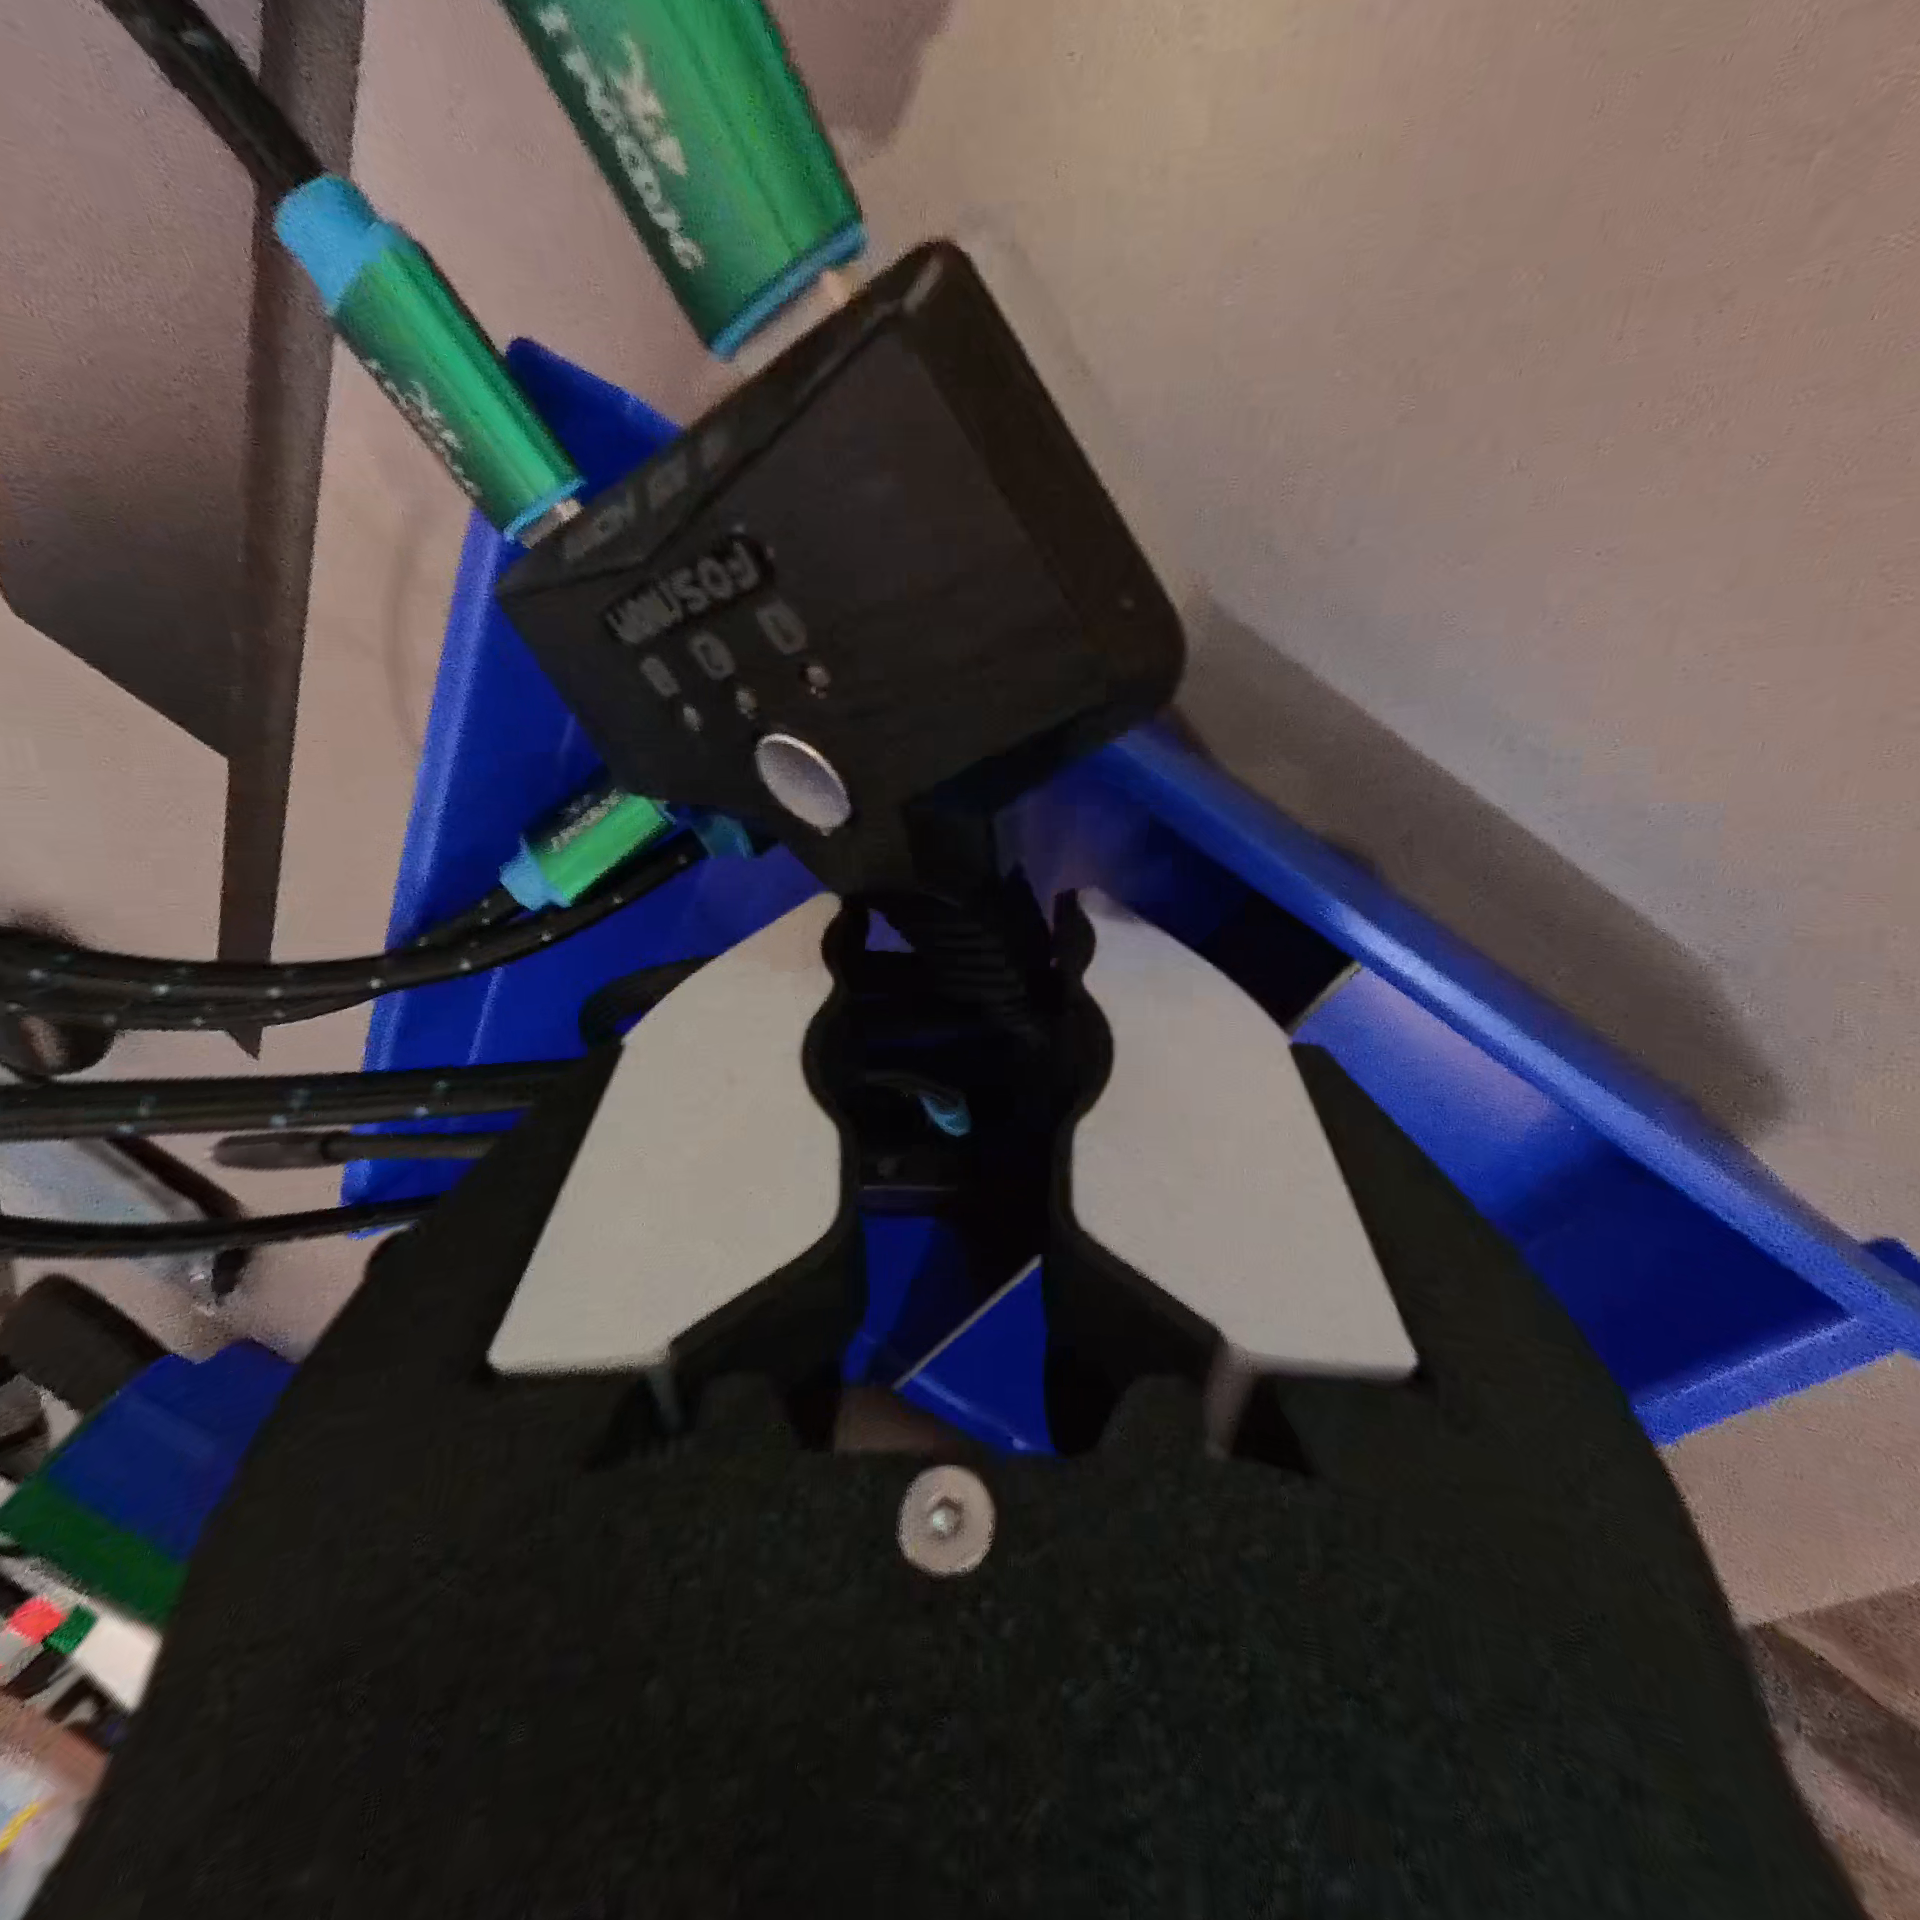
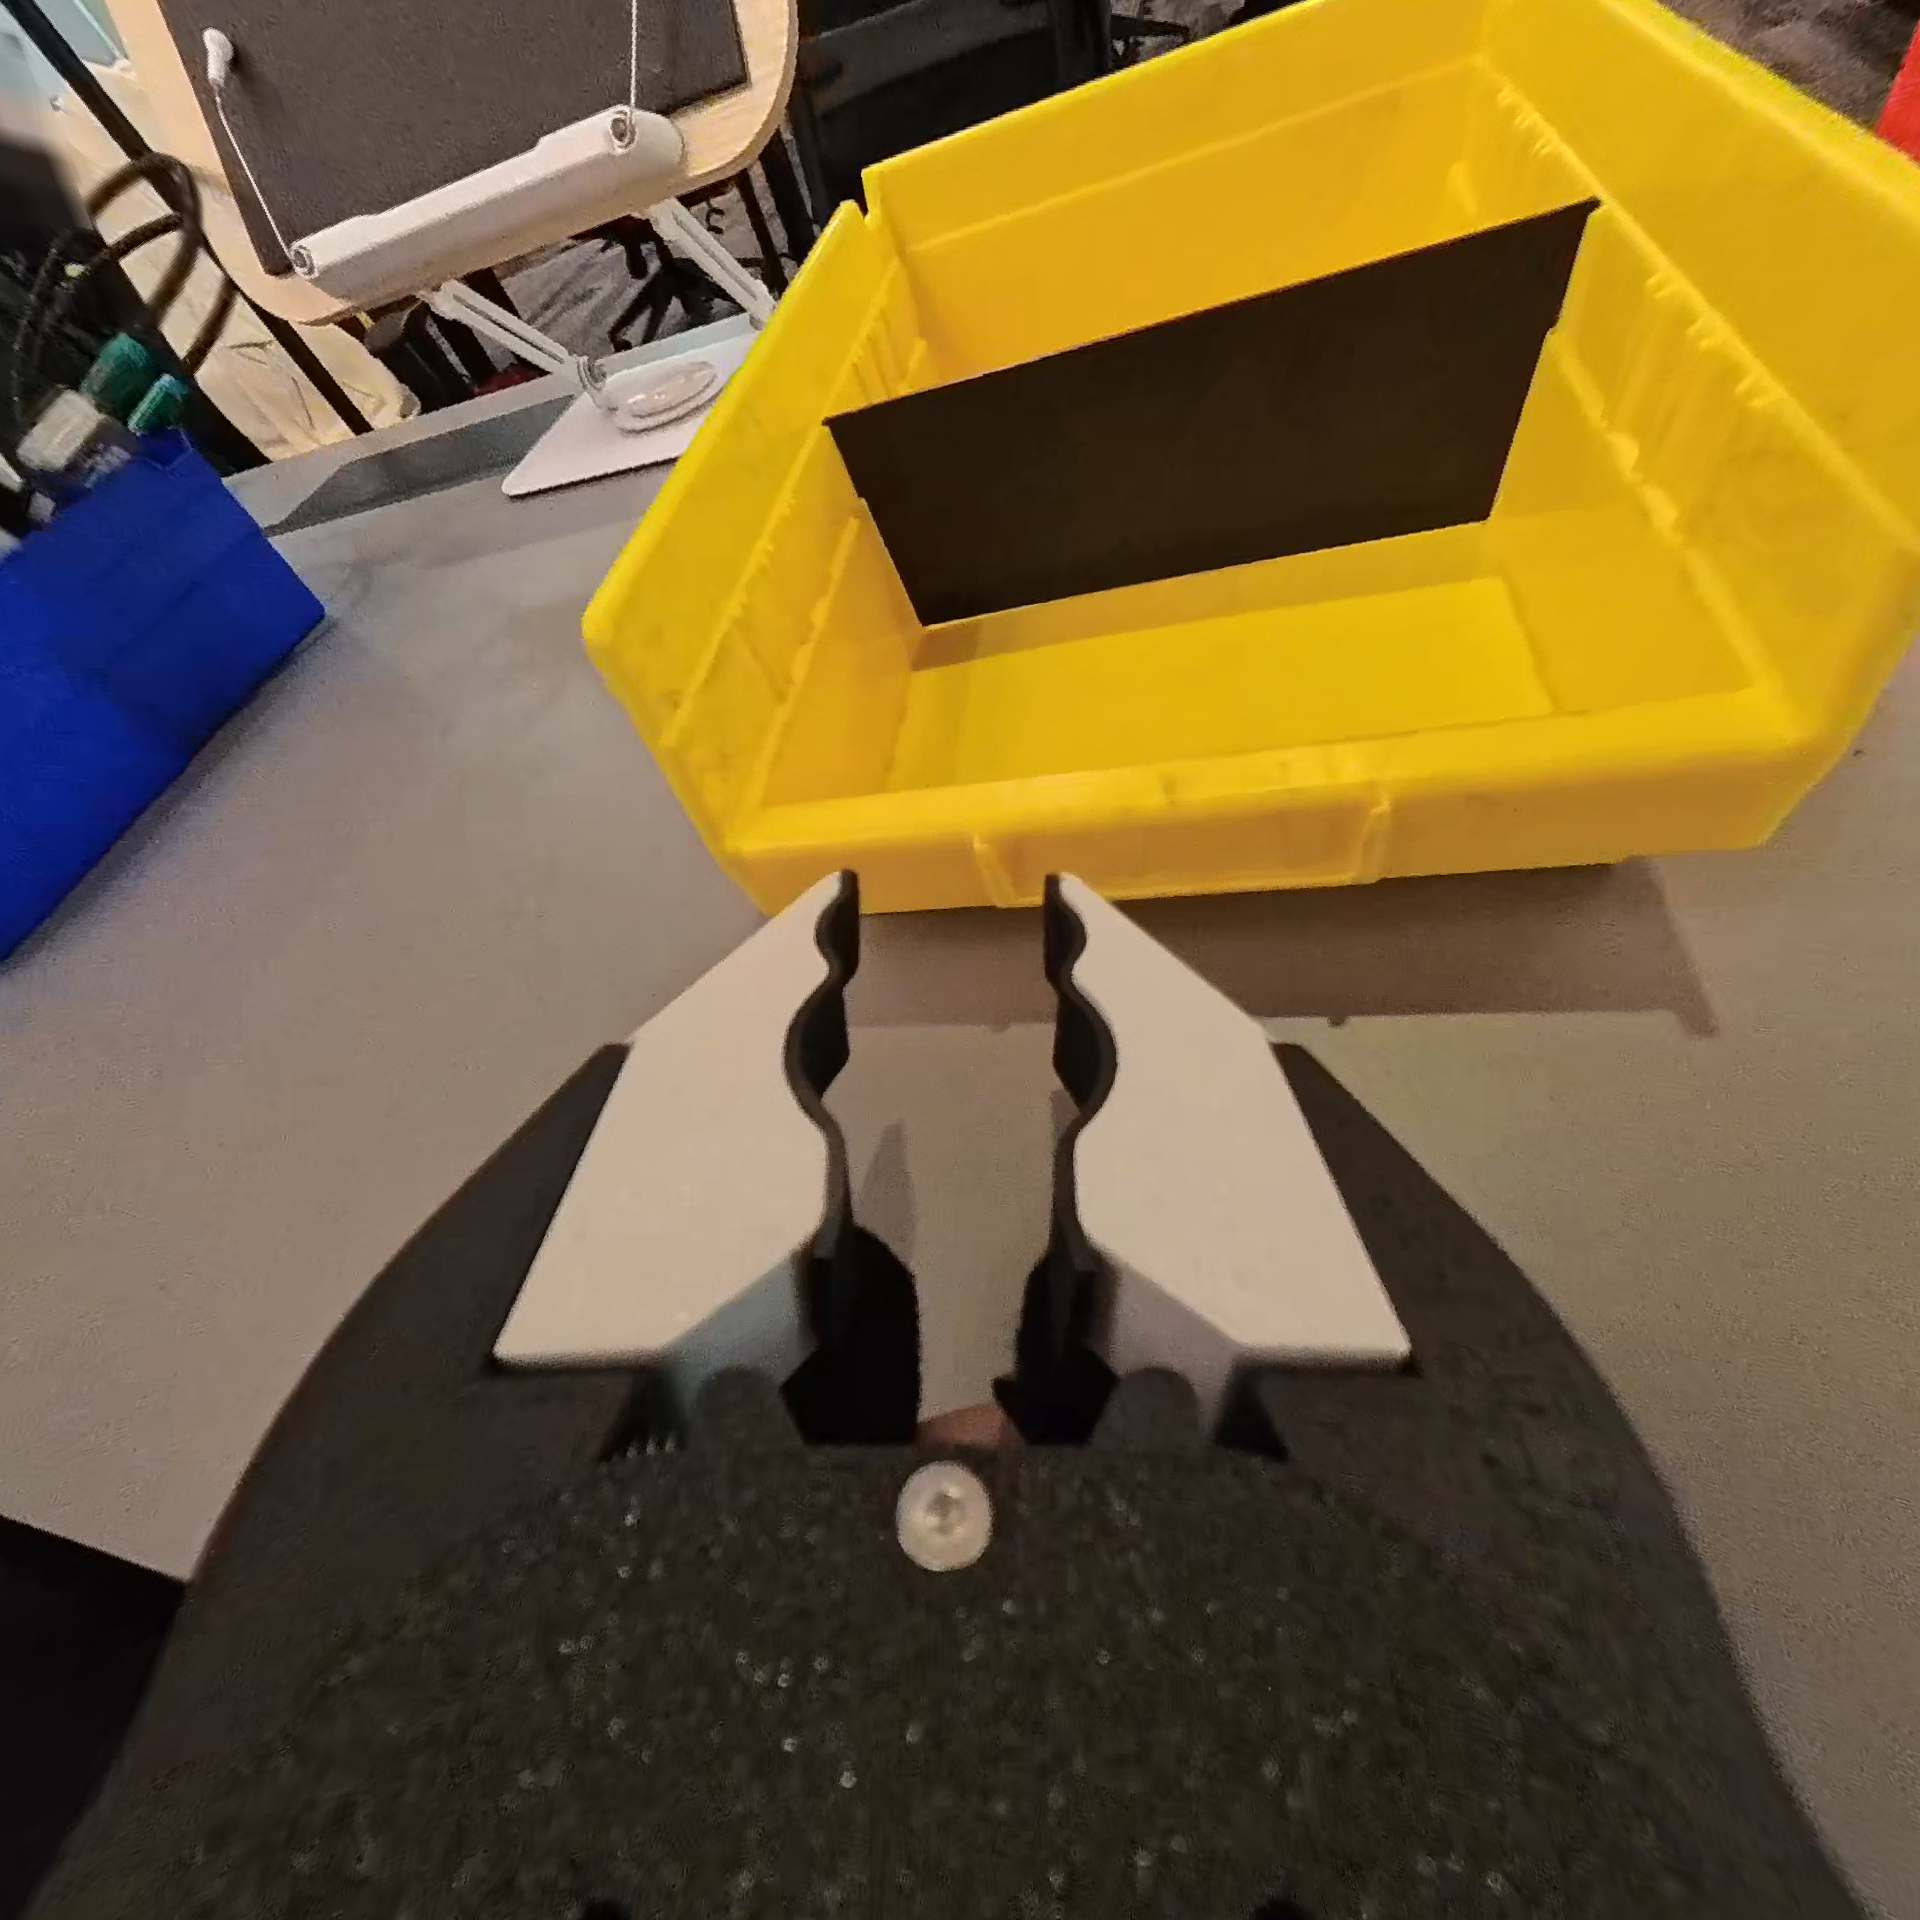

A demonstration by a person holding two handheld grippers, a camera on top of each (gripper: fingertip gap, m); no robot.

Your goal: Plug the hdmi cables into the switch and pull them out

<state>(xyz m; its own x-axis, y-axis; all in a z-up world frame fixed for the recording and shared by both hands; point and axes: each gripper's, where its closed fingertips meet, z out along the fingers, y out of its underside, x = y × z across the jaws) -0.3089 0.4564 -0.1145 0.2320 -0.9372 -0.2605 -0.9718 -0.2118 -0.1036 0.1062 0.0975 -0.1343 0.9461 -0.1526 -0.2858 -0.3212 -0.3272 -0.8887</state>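
The left gripper (image 1: pixel 961 935) is clamped on the ribbed black cable stub (image 1: pixel 961 961) at the near end of the black switch (image 1: pixel 842 582), held up above a blue bin (image 1: pixel 1455 1049). Two green plugs (image 1: pixel 457 384) sit in its far ports, a third green plug (image 1: pixel 592 847) lying below beside black cables (image 1: pixel 260 982). The right gripper (image 2: pixel 951 914) hovers with fingers parted and nothing between them, over a grey table (image 2: pixel 364 935) before a yellow bin (image 2: pixel 1299 821) split by a black divider (image 2: pixel 1195 426)

The left gripper (image 1: pixel 961 925) is clamped on something black; the right gripper (image 2: pixel 951 904) is held parted, empty
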